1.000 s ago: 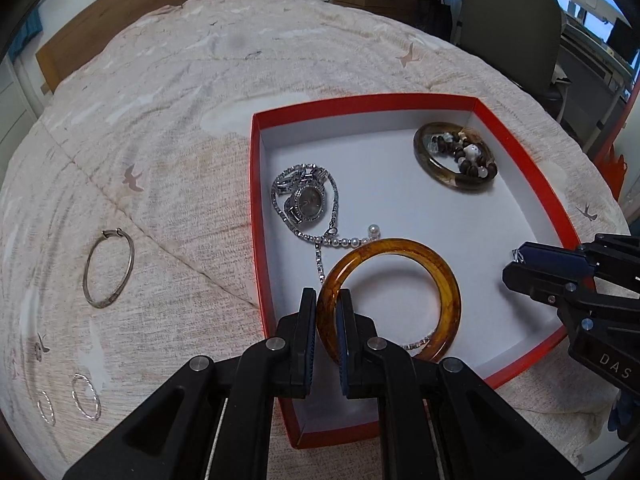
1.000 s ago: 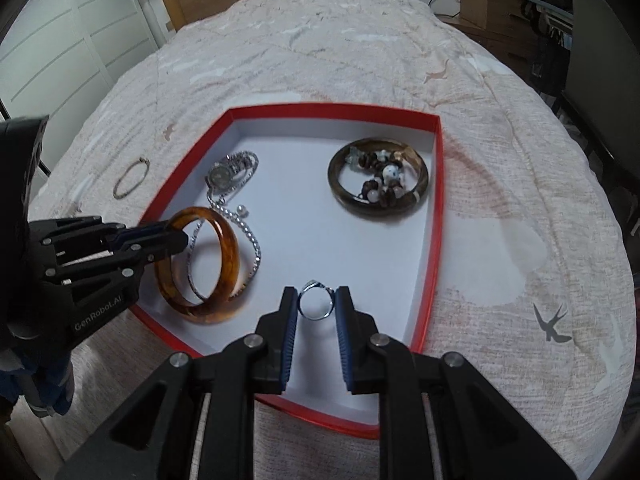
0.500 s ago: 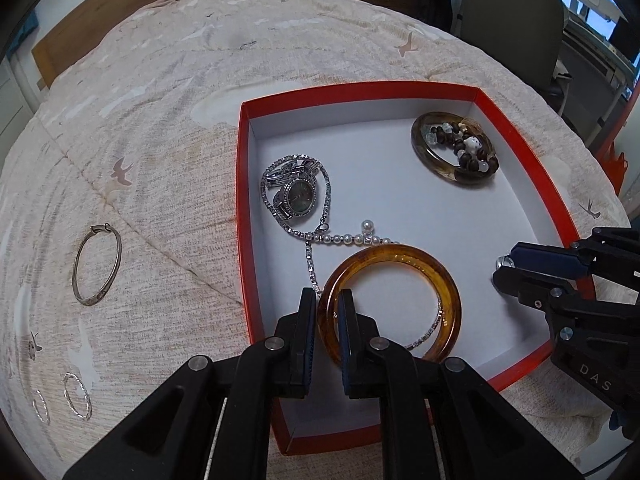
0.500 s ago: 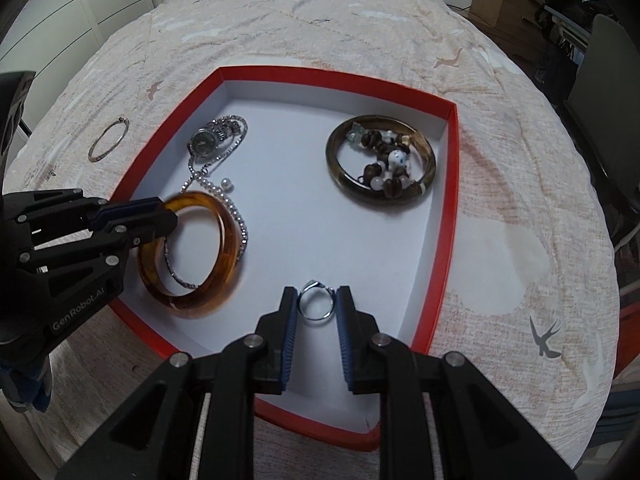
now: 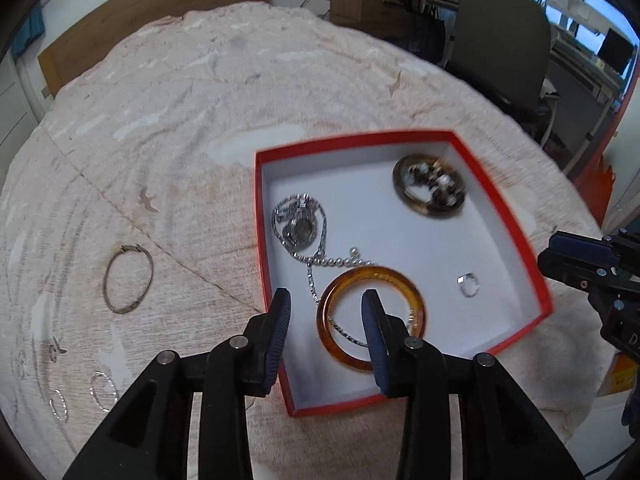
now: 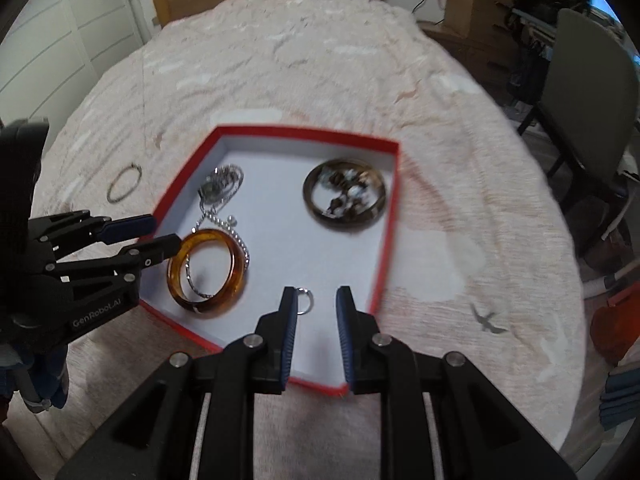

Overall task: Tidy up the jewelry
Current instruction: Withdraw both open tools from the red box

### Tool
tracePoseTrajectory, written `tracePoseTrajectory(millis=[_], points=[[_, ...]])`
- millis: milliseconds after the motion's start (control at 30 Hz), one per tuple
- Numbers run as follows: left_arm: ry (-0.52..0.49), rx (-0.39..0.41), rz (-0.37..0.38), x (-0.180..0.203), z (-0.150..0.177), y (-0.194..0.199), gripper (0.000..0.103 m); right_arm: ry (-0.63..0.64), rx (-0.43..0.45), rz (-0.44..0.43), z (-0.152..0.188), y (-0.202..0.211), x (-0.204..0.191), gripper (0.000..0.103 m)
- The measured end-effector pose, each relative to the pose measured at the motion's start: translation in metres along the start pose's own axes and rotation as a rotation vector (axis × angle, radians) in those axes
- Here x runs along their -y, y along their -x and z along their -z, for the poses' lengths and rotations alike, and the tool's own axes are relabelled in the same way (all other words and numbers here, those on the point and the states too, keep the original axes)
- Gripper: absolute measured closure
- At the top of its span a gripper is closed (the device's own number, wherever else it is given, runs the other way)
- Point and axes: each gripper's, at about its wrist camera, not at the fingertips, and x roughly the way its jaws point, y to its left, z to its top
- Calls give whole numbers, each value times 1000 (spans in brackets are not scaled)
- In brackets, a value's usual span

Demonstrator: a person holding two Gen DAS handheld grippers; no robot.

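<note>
The left claw (image 5: pixel 325 312) hangs in the lower middle of the left wrist view with its jaws apart, having just been opening; nothing is gripped between them, and the translucent amber bangle (image 5: pixel 370 316) lies flat below in the shallow red box with a white floor (image 5: pixel 400 136), on the cream bedspread (image 5: pixel 160 120). A silver chain (image 5: pixel 344 332) runs under the bangle, up to a silver wristwatch (image 5: pixel 300 228) at the box's left side and a short string of pearls (image 5: pixel 340 260). At the box's upper right sits a dark brown bangle (image 5: pixel 428 192) with brown and white beads inside it. A small silver ring (image 5: pixel 468 285) lies loose on the box floor toward the lower right.

The right claw (image 6: pixel 316 316) has its jaws parted and empty; in the right wrist view the ring shows just past its left finger, on the box floor.

On the bedspread at the left of the left wrist view lie a thin metal bracelet (image 5: pixel 128 278) and, lower down, two small hoop earrings (image 5: pixel 102 392).
</note>
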Motion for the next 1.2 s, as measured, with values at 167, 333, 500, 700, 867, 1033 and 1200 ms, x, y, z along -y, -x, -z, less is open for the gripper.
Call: tracePoseTrajectory(millis=[167,333,500,700,867,1033,1200], points=[[17,90,8,-3,4,52,61,-45,76,19,7,51,-1,84],[15,129,-14,-15,19,101,56,-65,154,2,13,96,-18,79],[40,184,-83,-38,39,149,46,-64,232,-19,18,136,-43,78],[95,239,-120,-65,69,195,43,-53,294,-36,29,179,-71,78],[141,291,-182,-97,96,235,33,-44,332,-41,38,205,-92,77],[173,321,-258,-136,122,270,33,-44,377,-56,42,226,-110,77],[218,340,-326,-173,149,299,33,-24,393,-79,43,234,-130,75]])
